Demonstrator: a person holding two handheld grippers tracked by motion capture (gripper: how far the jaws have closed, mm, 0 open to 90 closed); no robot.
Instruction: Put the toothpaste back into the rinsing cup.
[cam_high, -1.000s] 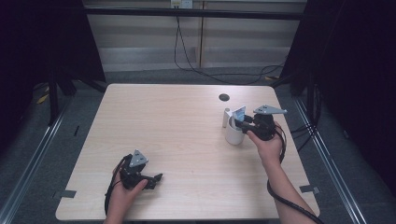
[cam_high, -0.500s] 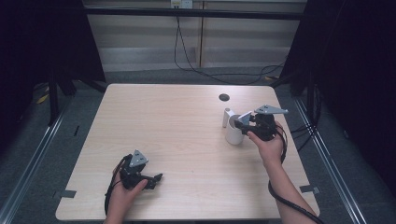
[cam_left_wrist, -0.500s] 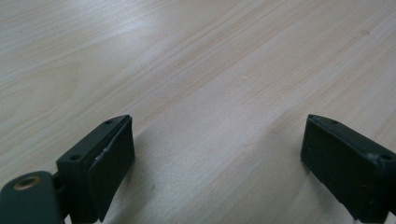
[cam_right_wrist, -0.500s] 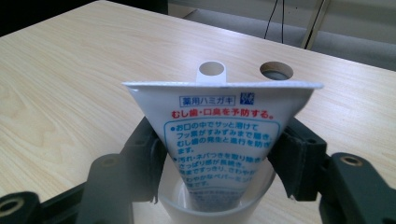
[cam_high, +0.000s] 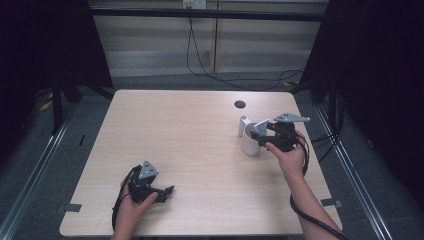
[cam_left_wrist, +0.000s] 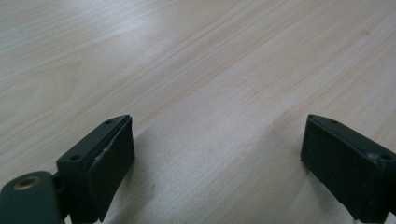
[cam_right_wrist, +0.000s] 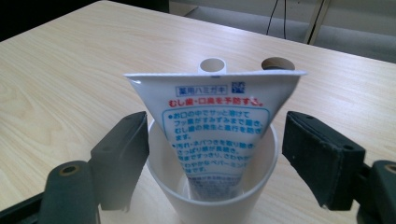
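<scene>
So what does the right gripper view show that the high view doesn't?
Right gripper view alone: the blue and red print on the toothpaste tube, which stands cap down inside the white cup, and the right tongs open either side of the cup. High view alone: the left tongs resting near the front of the table. Both: cup, tube, table, cable hole.

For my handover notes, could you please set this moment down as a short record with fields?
surface: light wooden table
cup: white cup upright at the table's right side
tube: white toothpaste tube standing cap-down in the cup, flat crimped end up
right gripper: right gripper level with the cup; its jaws have just been opening and flank the cup and tube, pads off the tube
left gripper: left gripper low over bare table near the front edge, jaws open, nothing between them
other: dark round hole in the table behind the cup
</scene>
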